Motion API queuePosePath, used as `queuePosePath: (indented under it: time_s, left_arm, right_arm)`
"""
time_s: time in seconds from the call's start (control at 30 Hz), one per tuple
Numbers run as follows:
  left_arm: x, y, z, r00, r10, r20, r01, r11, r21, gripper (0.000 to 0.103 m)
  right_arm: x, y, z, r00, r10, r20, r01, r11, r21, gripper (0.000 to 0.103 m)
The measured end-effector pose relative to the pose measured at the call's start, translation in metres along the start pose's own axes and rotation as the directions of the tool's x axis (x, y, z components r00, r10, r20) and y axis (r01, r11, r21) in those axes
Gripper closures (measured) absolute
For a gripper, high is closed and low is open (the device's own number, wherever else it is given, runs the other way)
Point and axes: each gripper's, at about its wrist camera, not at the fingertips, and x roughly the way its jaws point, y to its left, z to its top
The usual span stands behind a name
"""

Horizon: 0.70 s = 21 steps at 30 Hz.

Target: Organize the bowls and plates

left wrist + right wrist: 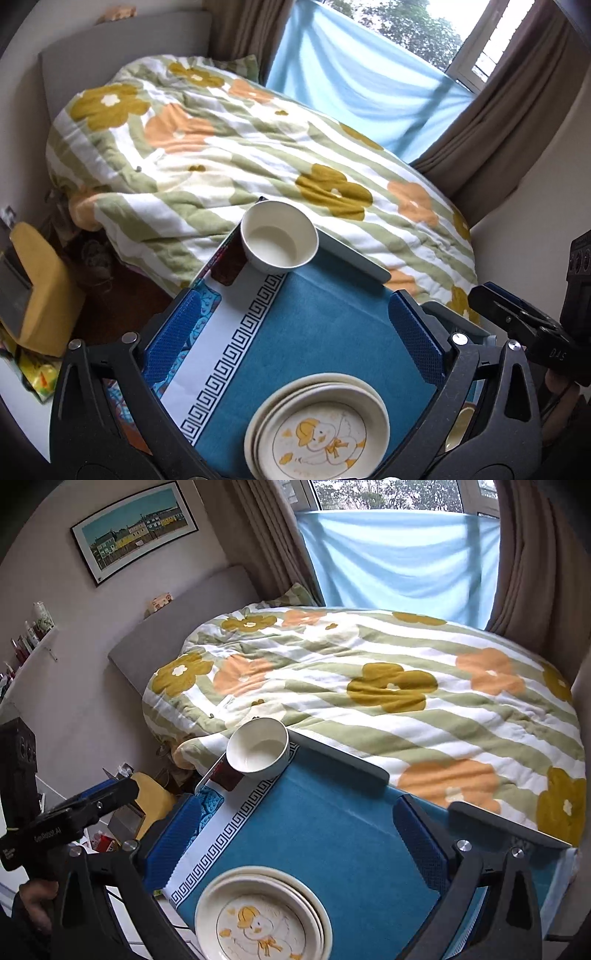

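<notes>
Meanwhile, I am holding my left gripper [295, 332] and right gripper [295, 834] wide and empty above the stacked duck plates [317, 428], white bowl [279, 240] beyond.

one bowl [279, 242], three plates [317, 424] (stacked)

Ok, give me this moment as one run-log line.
left gripper: open, empty | right gripper: open, empty | plates: stacked on blue cloth | bowl: upright, far corner, apart from stack

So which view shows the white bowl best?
The left wrist view: the white bowl sits nearer the centre, with its whole rim and inside visible, at the far edge of the blue mat. The right wrist view shows it whole too, but smaller and off-centre.
</notes>
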Motion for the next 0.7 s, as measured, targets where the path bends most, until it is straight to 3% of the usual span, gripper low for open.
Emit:
queuePosePath:
  time_s: [0.07, 0.2, 0.37, 0.43, 0.53, 0.6, 0.7]
  left_arm:
    - [0.033, 0.012, 0.011, 0.999, -0.015, -0.045, 0.014, 1.0, -0.023, 0.014]
    - [0.097, 0.031, 0.024, 0.992, -0.035, -0.124, 0.029, 0.999, -0.046, 0.029]
    - [0.157, 0.048, 0.035, 0.982, -0.032, -0.185, 0.021, 0.998, -0.059, 0.045]
    - [0.175, 0.053, 0.036, 0.977, -0.038, -0.21, 0.025, 0.998, -0.065, 0.053]
    - [0.194, 0.059, 0.036, 0.971, -0.047, -0.233, 0.03, 0.997, -0.078, 0.055]
    - [0.203, 0.061, 0.036, 0.969, -0.047, -0.243, 0.029, 0.997, -0.075, 0.065]
    - [0.21, 0.063, 0.036, 0.968, -0.031, -0.248, 0.015, 0.998, -0.066, 0.072]
  right_arm:
    - [0.038, 0.003, 0.014, 0.999, 0.011, -0.035, -0.011, 1.0, 0.014, 0.001]
    - [0.111, 0.0, 0.028, 0.991, 0.062, -0.123, -0.052, 0.995, 0.081, 0.027]
    - [0.179, -0.005, 0.027, 0.973, 0.113, -0.2, -0.077, 0.981, 0.179, 0.044]
    - [0.198, -0.008, 0.026, 0.97, 0.106, -0.219, -0.064, 0.98, 0.191, 0.05]
    - [0.214, -0.013, 0.024, 0.964, 0.121, -0.236, -0.069, 0.973, 0.218, 0.062]
    - [0.221, -0.014, 0.023, 0.962, 0.119, -0.246, -0.065, 0.974, 0.217, 0.068]
    - [0.229, -0.015, 0.022, 0.959, 0.12, -0.256, -0.063, 0.973, 0.221, 0.072]
